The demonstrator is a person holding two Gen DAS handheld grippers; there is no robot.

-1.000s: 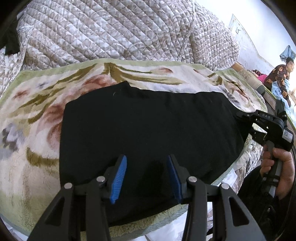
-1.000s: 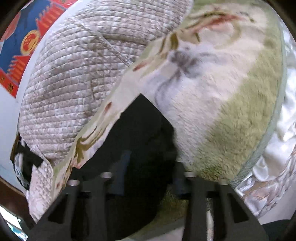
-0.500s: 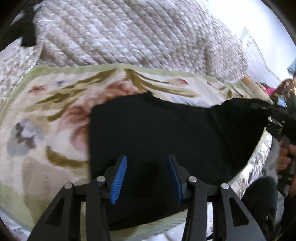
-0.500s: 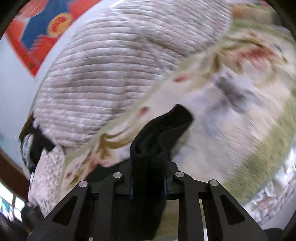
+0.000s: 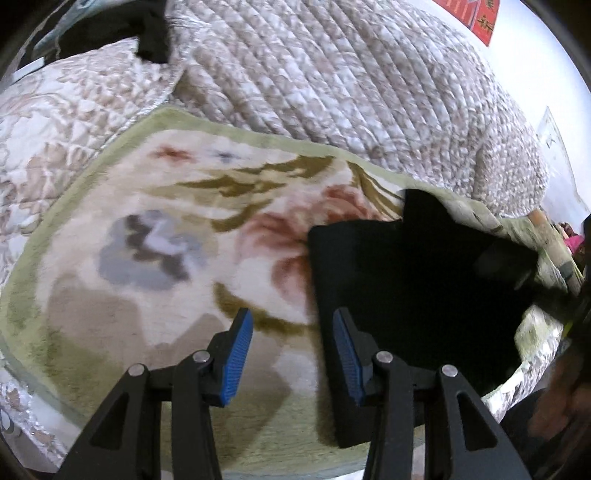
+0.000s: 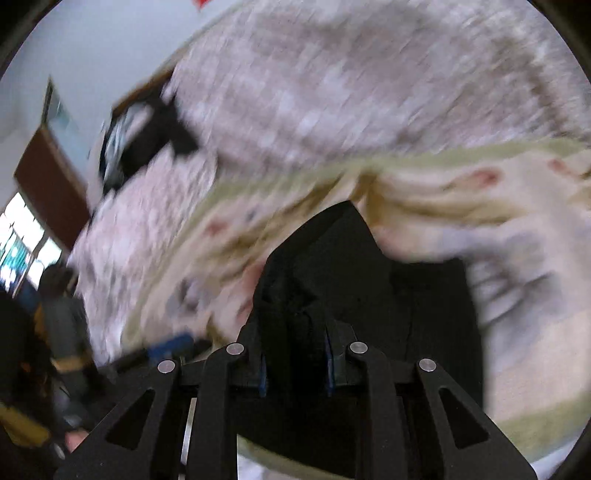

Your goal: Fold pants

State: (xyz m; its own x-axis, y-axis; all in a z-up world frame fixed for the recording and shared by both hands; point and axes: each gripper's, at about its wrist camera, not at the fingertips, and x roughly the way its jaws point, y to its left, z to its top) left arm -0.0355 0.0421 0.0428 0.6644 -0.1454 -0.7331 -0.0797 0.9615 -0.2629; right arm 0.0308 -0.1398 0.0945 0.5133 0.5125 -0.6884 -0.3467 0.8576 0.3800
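Observation:
The black pants (image 5: 413,288) lie folded on a floral blanket (image 5: 155,236), at the right of the left wrist view. My left gripper (image 5: 291,350) is open and empty, its right finger at the pants' left edge. In the right wrist view, which is blurred, my right gripper (image 6: 293,363) is shut on a bunched fold of the pants (image 6: 354,280) and holds it up over the rest of the cloth.
A quilted beige bedspread (image 5: 332,81) is heaped behind the blanket. A dark garment (image 5: 147,33) lies on it at the far left. The blanket's front edge (image 5: 258,469) is close to me. A person (image 6: 62,332) stands at the left of the right wrist view.
My right gripper has shut on the pants' right end and carried it up and to the left over the rest. My left gripper has moved left, off the pants, still open.

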